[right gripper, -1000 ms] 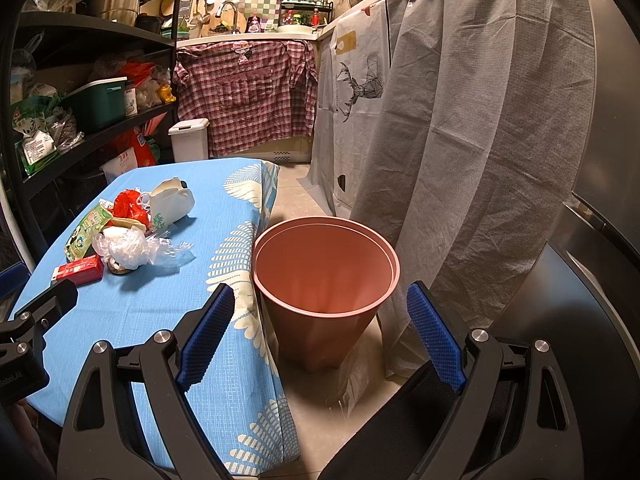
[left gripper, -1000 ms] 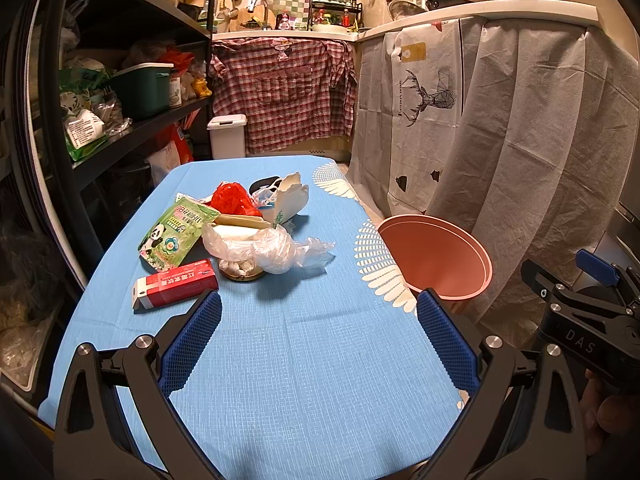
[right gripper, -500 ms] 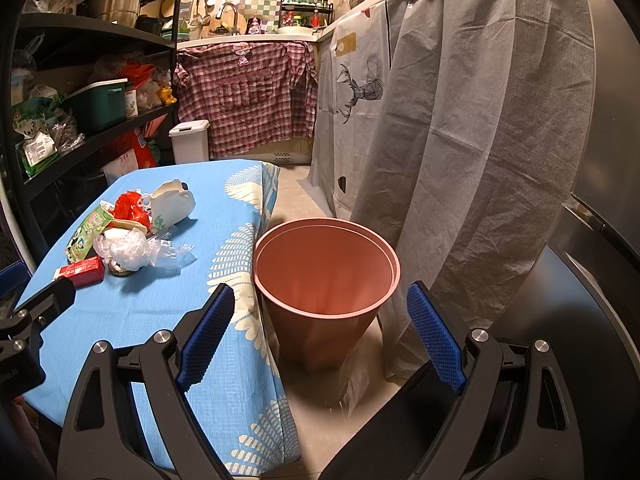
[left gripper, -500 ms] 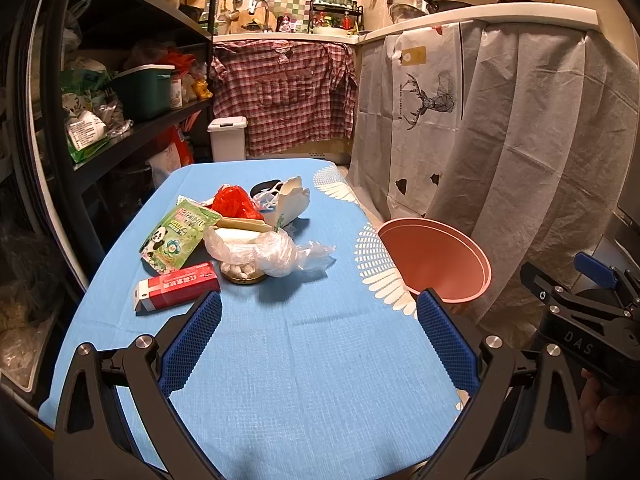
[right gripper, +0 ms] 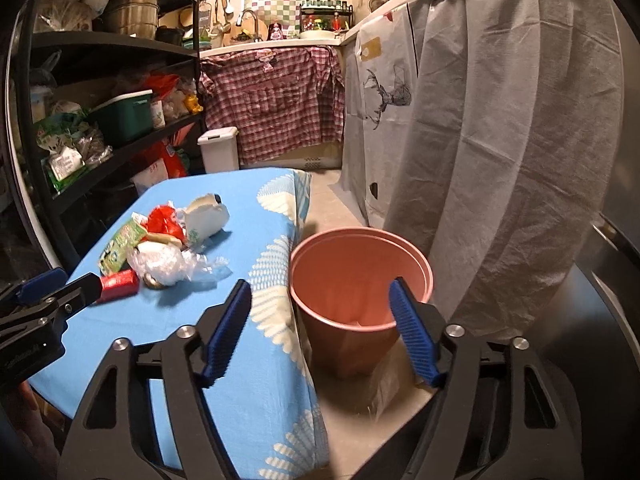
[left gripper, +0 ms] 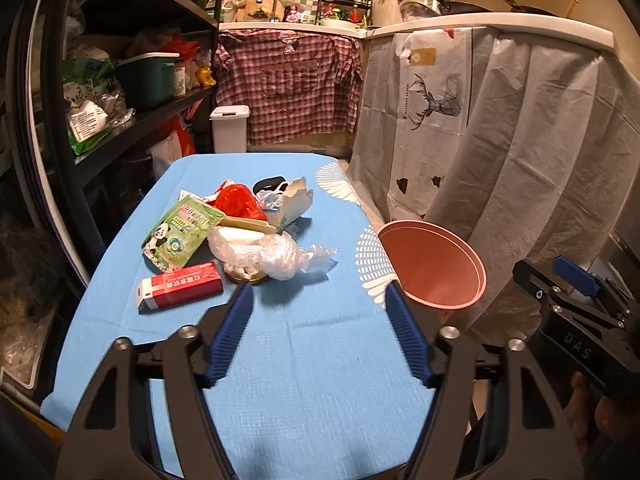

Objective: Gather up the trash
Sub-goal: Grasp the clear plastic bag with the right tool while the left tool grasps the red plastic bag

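Observation:
A heap of trash lies on the blue tablecloth (left gripper: 312, 360): a red carton (left gripper: 180, 286), a clear plastic bag (left gripper: 272, 256), a green panda packet (left gripper: 180, 232), a red wrapper (left gripper: 236, 202) and a torn white carton (left gripper: 294, 204). The pink bin (left gripper: 432, 264) stands on the floor right of the table. My left gripper (left gripper: 320, 324) is open and empty, just short of the bag. My right gripper (right gripper: 320, 316) is open and empty before the pink bin (right gripper: 360, 260). The heap also shows in the right wrist view (right gripper: 160, 248).
A black shelf rack (left gripper: 100, 100) full of goods stands along the table's left side. Grey cloth (left gripper: 520, 140) hangs over the counter on the right. A small white bin (left gripper: 230, 128) stands on the floor beyond the table.
Both grippers' jaws have narrowed from wide open. The left gripper has moved forward toward the trash heap. The right gripper has shifted closer to the bin.

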The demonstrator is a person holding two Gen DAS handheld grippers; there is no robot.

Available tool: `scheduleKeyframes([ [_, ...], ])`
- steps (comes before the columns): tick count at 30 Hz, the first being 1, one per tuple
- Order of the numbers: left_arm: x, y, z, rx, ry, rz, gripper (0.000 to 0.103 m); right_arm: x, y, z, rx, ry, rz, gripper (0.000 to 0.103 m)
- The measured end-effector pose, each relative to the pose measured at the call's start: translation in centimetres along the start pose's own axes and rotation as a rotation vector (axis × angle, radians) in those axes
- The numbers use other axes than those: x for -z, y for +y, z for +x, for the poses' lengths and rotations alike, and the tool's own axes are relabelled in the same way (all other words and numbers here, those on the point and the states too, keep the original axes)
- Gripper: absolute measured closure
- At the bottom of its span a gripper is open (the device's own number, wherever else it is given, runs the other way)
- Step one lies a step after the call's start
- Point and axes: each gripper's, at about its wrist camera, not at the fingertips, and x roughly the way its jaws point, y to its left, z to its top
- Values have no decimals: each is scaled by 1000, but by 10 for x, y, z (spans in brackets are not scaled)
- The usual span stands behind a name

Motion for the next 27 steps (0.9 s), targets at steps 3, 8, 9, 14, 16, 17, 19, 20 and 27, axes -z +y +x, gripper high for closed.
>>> scheduleKeyframes([
  [3, -12, 8, 0, -18, 0, -10, 54, -9, 8, 4, -29, -22, 7, 52],
  [8, -37, 23, 10, -32, -4, 13, 64, -27, 22, 20, -106, -45, 24, 71],
  [9, -42, 26, 12, -31, -7, 23, 64, -27, 22, 20, -106, -45, 24, 73],
  [14, -73, 52, 30, -12, -27, 91, 69, -47, 36, 42, -150, -41, 21, 81],
  [16, -83, 63, 38, -8, -28, 117, 71, -55, 43, 53, -177, -22, 25, 85],
  [17, -87, 69, 43, -5, -24, 128, 73, -64, 50, 64, -203, -14, 27, 86],
  [19, -95, 84, 55, -5, -14, 141, 73, -66, 51, 69, -214, -8, 25, 86],
  [20, -97, 92, 60, -6, -8, 139, 75, -73, 59, 77, -243, 1, 16, 86],
  [27, -99, 155, 93, -37, 28, 25, 80, -91, 105, 125, -367, 40, -54, 85],
])
